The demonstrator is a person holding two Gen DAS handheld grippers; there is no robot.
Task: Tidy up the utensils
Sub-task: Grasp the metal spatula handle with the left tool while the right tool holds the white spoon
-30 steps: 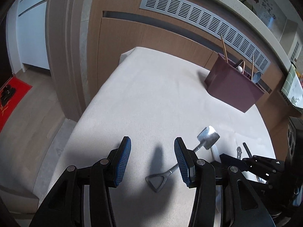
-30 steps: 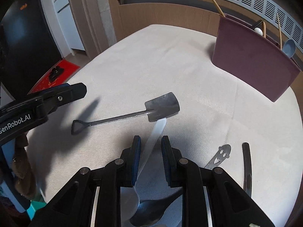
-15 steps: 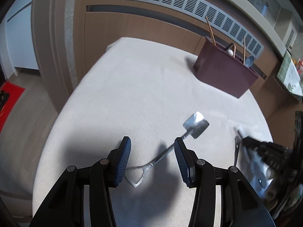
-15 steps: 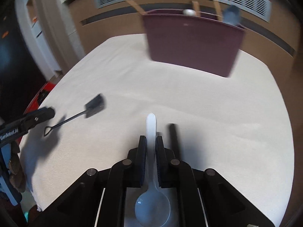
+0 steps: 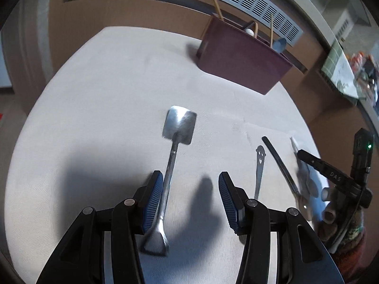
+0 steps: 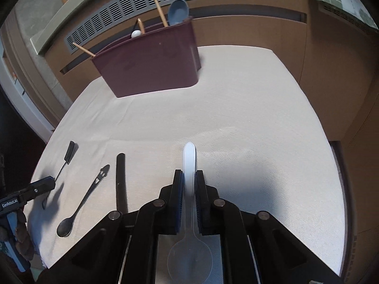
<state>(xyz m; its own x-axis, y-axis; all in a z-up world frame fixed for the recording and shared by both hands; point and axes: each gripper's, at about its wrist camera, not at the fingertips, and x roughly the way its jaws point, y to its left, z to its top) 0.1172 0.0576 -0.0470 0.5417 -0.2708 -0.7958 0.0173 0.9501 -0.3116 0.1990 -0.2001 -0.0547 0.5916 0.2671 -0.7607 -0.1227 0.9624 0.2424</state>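
Partly done: holder (image 6: 151, 66) at the table's far side already has utensils, right gripper (image 6: 189, 203) clamps white plastic spoon (image 6: 189, 165), left gripper (image 5: 190, 198) half-open around shovel spoon (image 5: 174, 156) on cloth, untouched; two dark utensils remain.

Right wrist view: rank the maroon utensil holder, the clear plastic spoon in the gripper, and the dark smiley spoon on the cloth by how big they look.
1. Maroon utensil holder.
2. Clear plastic spoon, though nearness to the camera enlarges it.
3. Dark smiley spoon.
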